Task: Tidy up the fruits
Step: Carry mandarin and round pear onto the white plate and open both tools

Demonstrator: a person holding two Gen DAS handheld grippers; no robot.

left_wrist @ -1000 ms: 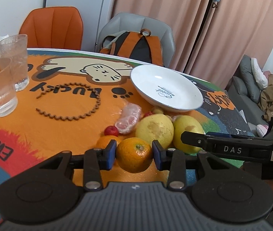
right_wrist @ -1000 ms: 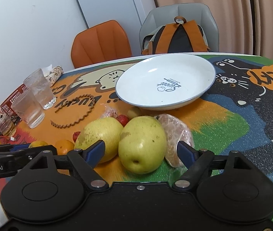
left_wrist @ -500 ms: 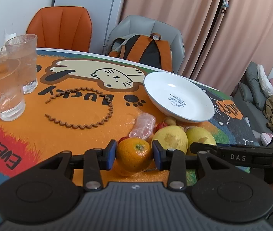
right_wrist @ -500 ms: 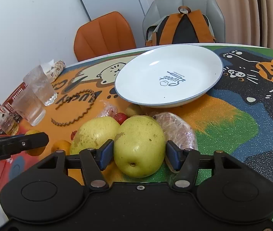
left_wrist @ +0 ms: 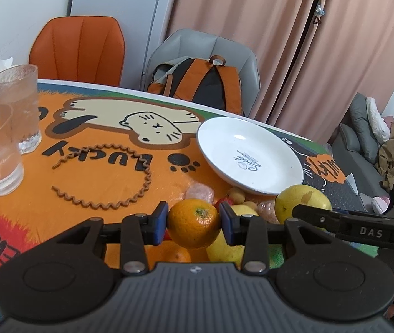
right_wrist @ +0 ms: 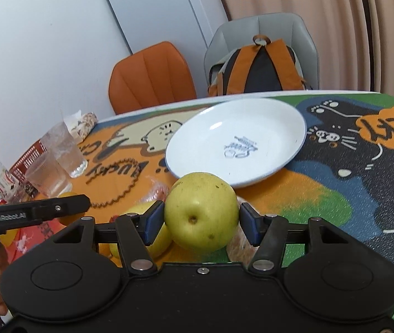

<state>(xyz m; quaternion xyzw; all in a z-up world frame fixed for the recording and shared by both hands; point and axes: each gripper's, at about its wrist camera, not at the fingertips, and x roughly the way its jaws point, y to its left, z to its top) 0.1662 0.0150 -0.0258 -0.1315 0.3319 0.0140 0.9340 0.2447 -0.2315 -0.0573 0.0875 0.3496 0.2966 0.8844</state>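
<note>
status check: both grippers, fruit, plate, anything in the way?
Left gripper shut on orange. Right gripper shut on pear. Plate empty, path looks open. Other fruit on the table below the grippers.

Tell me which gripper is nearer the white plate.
Right, judging by both views. The right gripper, shut on a yellow-green pear, sits just short of the white plate rim. The left gripper, holding an orange, sits farther back.
</note>
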